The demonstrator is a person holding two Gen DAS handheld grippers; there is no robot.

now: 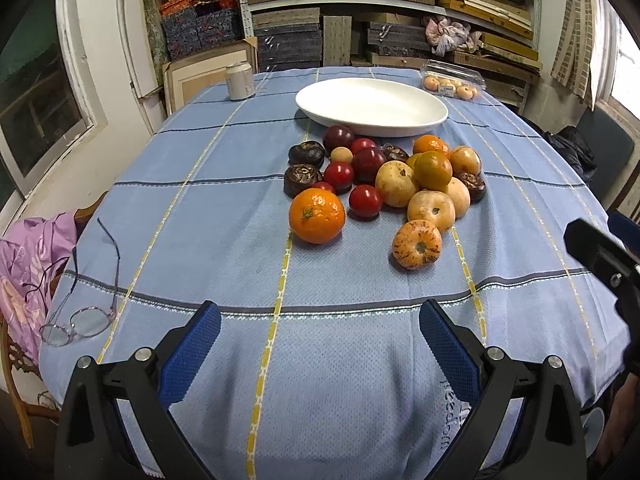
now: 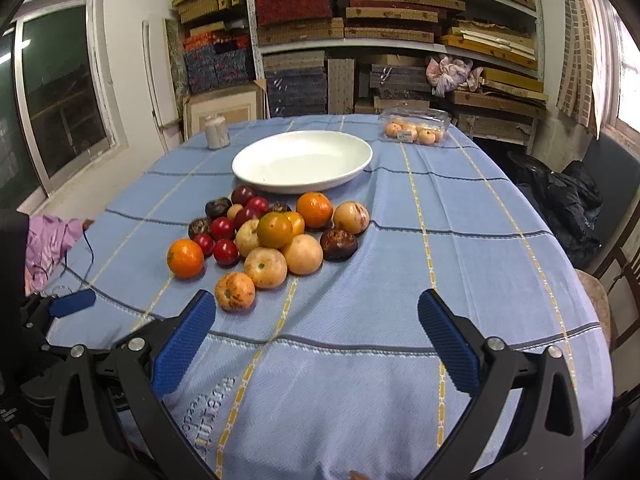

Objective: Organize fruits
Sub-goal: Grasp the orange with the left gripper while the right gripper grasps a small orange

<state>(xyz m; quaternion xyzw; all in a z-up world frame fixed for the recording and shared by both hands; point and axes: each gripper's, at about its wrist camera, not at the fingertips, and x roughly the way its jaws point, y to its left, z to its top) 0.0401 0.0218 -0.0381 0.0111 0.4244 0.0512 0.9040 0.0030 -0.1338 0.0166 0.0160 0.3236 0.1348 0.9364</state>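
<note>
Blue-padded, the left gripper [image 1: 320, 324] is spread wide and empty over the tabletop [image 1: 360, 360]. Take the near orange [image 1: 317, 218] first, squeezing gently; the fruit pile sits before the white dish [image 1: 436, 118]. Rightward, the right gripper [image 2: 316, 314] gapes empty too.

Landmark: blue checked tablecloth [image 1: 224, 240].
Can: white can [image 1: 239, 81], upright on the cloth's far left part.
Eyeglasses: eyeglasses [image 1: 76, 322], at the cloth's near left edge.
Purple cloth: crumpled purple cloth [image 1: 28, 264], beyond that edge.
Shelves: shelves [image 2: 400, 40] stacked with flat boxes, behind the cloth's far end.
</note>
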